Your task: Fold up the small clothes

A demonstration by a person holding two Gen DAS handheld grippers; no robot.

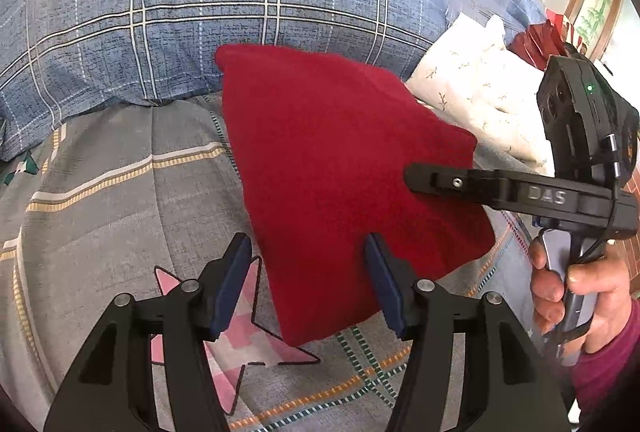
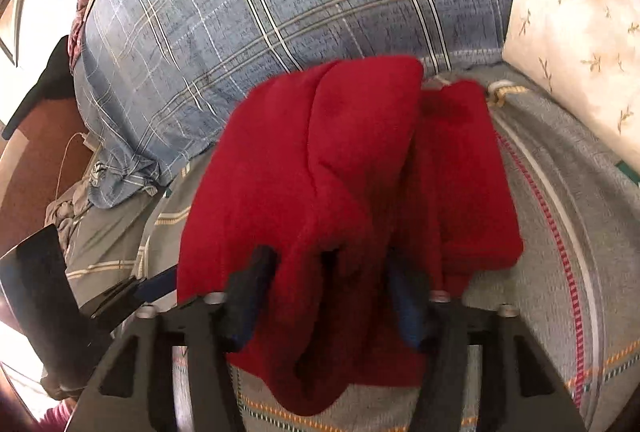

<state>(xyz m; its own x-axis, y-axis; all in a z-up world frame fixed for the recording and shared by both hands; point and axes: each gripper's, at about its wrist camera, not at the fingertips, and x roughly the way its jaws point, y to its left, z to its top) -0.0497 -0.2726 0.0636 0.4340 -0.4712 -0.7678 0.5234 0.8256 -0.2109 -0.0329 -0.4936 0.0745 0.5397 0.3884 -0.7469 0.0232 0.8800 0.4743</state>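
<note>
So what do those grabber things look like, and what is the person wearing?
Each grabber is a black plastic two-finger gripper with dark blue rubber pads and round silver pivot bolts. The right gripper has silvery letters on its side, a small green light on its black camera box, thin black cables and a silver-grey handle. The person wears a dark pink knitted sleeve.

1 red garment (image 1: pixel 340 168), 2 pillows, 2 tools, 1 bedspread (image 1: pixel 120 216).

You get bright daylight, blown-out corners, heavy fisheye bending at edges; right wrist view shows motion blur.
</note>
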